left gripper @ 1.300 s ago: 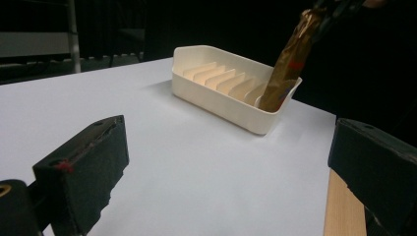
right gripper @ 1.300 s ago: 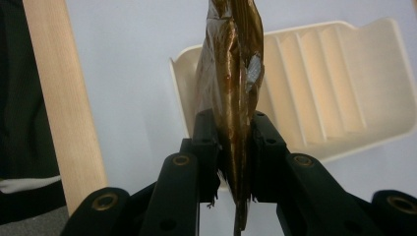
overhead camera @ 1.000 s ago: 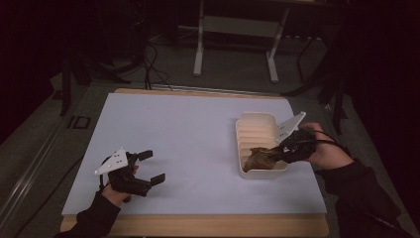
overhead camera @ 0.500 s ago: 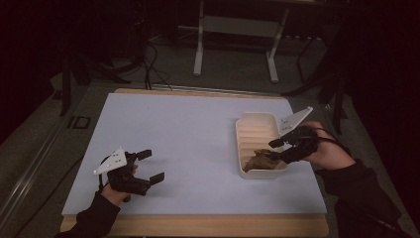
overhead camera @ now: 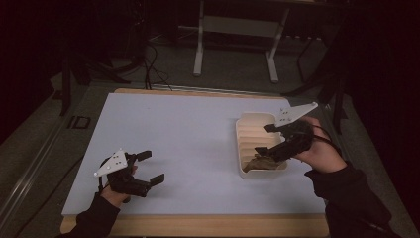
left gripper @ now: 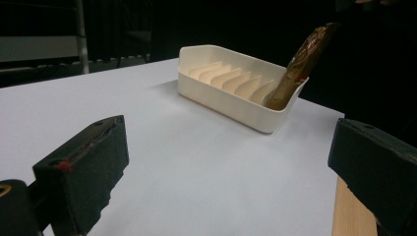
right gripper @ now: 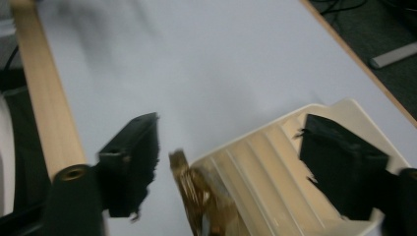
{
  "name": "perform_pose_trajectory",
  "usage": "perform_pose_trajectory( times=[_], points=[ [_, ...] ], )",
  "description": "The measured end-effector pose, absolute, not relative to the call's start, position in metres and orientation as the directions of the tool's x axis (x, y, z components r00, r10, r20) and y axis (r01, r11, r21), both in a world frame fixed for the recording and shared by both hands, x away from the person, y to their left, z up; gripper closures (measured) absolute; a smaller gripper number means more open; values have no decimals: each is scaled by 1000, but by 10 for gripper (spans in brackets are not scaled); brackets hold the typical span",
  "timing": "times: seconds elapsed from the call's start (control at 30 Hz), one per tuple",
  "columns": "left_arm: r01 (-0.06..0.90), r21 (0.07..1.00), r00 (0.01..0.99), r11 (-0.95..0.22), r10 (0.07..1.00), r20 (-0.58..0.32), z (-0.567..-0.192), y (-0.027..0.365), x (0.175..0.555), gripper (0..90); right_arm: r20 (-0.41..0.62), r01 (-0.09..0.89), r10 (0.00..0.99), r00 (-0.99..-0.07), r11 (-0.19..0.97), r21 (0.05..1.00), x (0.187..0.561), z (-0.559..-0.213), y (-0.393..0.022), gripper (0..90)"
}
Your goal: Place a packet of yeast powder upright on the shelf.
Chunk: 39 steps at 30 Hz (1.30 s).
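Risen off the brown packet (overhead camera: 259, 161), right tool (overhead camera: 264, 138) has just released it; left tool (overhead camera: 149, 167) unclenched, empty.

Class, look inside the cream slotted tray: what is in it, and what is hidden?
Inside the tray, a brown packet leans upright in the end slot nearest the person; the other ribbed slots look bare. The packet's lower end is hidden behind the tray wall.
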<state>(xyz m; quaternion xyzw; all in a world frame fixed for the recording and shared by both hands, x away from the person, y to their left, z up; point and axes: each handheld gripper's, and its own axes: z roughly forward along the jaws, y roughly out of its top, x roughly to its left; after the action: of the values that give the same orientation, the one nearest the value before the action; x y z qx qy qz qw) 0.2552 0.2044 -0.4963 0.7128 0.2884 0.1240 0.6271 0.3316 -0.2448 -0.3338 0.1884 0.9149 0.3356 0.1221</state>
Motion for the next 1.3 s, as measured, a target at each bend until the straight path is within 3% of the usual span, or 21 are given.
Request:
perform_pose_trajectory(
  times=[0.23, 0.6, 0.8, 1.3],
  points=[
    [251, 967, 800, -40, 571, -184, -496, 206, 254, 28, -56, 250, 432, -900, 617, 746, 321, -334, -233, 109],
    [248, 968, 802, -34, 567, -185, -496, 205, 253, 28, -72, 229, 490, -869, 526, 819, 295, -354, -209, 108],
    [244, 969, 802, -28, 568, -185, -496, 207, 253, 28, -17, 249, 504, -863, 455, 855, 285, -369, -200, 136],
    [239, 970, 802, -32, 569, -179, -495, 207, 252, 28, 13, 255, 490, -872, 431, 866, 251, -408, -192, 136]
  ],
)
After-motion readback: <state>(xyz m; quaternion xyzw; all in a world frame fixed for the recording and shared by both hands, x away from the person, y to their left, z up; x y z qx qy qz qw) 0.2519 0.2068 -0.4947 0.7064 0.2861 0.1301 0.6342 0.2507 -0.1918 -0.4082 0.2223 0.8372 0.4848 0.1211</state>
